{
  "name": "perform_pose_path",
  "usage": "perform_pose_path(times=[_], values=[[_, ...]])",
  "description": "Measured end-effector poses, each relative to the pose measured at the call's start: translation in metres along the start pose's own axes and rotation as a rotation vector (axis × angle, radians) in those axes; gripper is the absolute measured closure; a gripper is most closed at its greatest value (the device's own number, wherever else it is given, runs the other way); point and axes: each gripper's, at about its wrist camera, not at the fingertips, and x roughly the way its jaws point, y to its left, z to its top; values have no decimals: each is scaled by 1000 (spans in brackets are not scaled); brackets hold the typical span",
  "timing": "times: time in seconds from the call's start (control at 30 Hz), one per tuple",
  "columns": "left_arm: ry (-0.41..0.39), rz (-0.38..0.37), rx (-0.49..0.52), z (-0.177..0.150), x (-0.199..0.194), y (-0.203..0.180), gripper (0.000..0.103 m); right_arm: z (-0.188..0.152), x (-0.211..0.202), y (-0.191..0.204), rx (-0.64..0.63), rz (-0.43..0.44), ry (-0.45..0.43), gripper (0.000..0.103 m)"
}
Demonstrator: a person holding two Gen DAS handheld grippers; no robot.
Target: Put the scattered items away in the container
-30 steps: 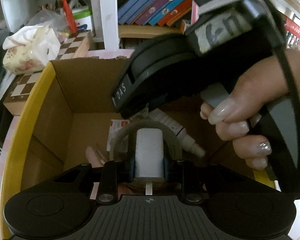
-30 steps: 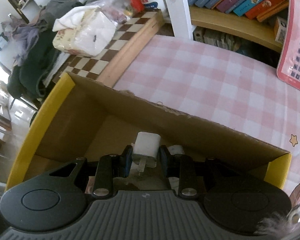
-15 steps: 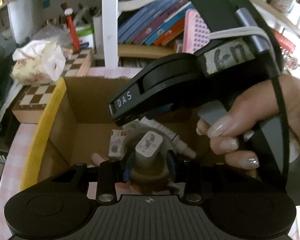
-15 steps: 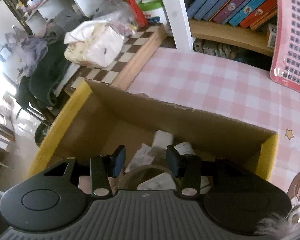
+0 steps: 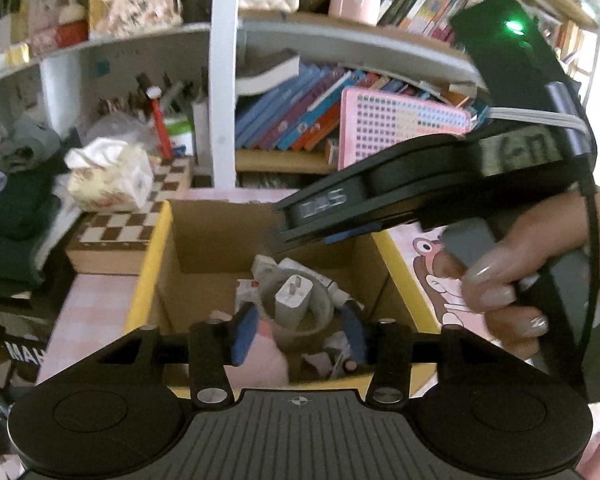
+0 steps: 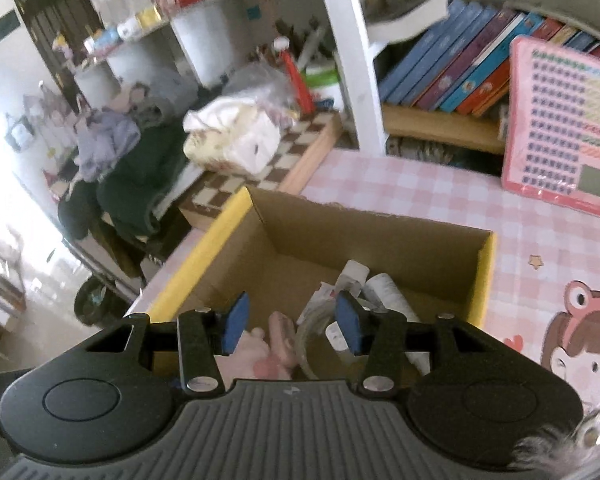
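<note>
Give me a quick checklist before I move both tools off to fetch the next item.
1. Left tool empty: ok, jaws opening, nothing between the pads.
2. Right tool empty: ok, jaws opening, nothing gripped.
3. White charger in the cardboard box: ok, lying inside the tape roll.
4. Tools apart from each other: ok, right one sits above the box's far side.
5. Tablecloth free of stray items: cannot tell, only partly visible.
</note>
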Motion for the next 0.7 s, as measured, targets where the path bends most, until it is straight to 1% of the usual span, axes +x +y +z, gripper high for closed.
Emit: perform_pose_path(times=[0.13,0.23,0.3,0.4,0.53,0.6,0.7], values=[[-33,2,-4,-16,-31,4,49,-19,-37,9,22,-26,-72,57],[-52,6,-15,-31,-55,6,45,-40,-63,16,16,-58,-117,56],[-64,20,-17,-40,-69,8,38,-55,-77,21,7,-81,-137,56],[-78,36,-26,-53,-87,12,33,-81,-97,28,-1,-116,-161,56],[-87,45,-46,-71,-107,15,30,-117,-119,39,-5,-158,-190,55],[-87,49,-48,-82,-115,16,24,-136,-128,44,-6,-182,-200,53],[-81,53,-42,-98,-123,14,22,-167,-136,53,-10,-222,-200,51]])
